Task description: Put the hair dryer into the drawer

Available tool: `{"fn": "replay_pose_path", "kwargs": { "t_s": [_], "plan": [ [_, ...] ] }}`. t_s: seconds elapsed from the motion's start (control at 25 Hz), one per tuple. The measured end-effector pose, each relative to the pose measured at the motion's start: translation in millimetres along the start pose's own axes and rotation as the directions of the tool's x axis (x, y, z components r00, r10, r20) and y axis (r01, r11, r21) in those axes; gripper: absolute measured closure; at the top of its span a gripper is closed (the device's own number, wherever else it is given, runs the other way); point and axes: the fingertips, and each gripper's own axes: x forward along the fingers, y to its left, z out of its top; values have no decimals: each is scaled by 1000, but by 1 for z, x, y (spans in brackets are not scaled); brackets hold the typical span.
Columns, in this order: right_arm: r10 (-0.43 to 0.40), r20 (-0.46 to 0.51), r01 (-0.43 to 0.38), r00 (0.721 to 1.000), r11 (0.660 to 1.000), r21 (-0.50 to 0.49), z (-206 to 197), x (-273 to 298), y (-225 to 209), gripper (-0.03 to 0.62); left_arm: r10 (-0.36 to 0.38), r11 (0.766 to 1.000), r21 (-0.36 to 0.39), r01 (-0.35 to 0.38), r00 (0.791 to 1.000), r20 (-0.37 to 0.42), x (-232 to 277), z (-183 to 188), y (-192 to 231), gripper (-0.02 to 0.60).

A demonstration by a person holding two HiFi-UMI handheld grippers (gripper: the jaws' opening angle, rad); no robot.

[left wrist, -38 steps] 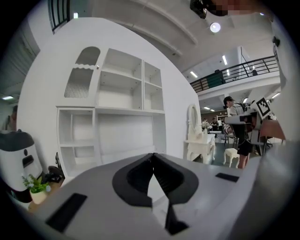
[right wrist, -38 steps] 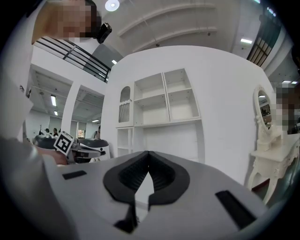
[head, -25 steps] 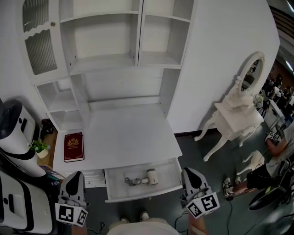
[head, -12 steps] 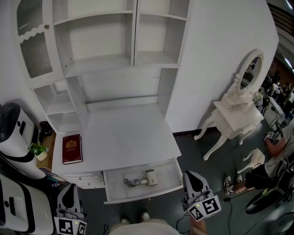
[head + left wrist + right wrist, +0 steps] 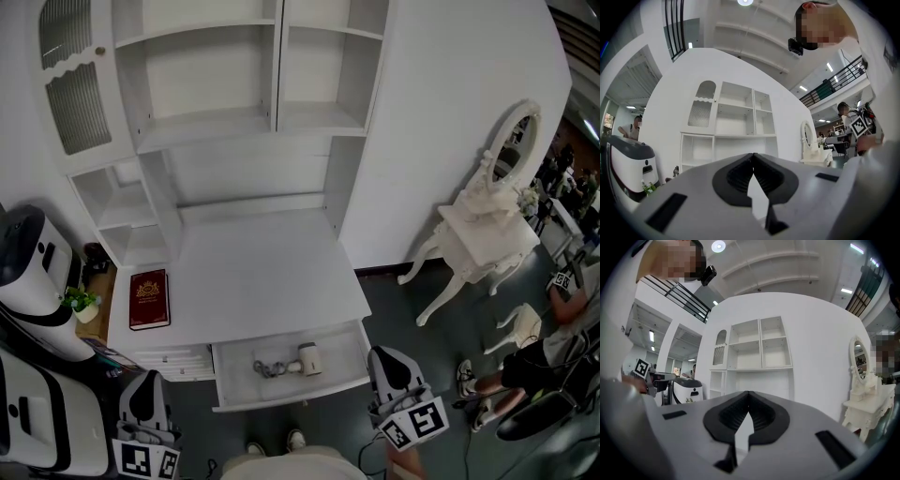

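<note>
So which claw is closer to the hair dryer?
Right. The right claw hangs just right of the hair dryer; the left claw is much farther off, to its lower left.

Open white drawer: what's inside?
A white hair dryer with its grey bundled cord beside it. The drawer's rear, under the white desktop, is covered.

I see bright, even light from a round ceiling lamp [image 5: 718,246]; the white worktop [image 5: 253,281] nearly glares, and the drawer [image 5: 342,364] holds soft shade. Both gripper views bulge fisheye-style, with black corners; the floor [image 5: 441,342] looks dim.
</note>
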Motion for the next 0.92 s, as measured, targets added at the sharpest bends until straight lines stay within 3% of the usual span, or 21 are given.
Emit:
{"fn": "replay_pose_path", "kwargs": {
  "t_s": [0.92],
  "plan": [
    [36,8,-36,999,999,19,-9,-23,30,586,15,1000,1,-15,999,36,-34,1,-12,566]
  ]
}}
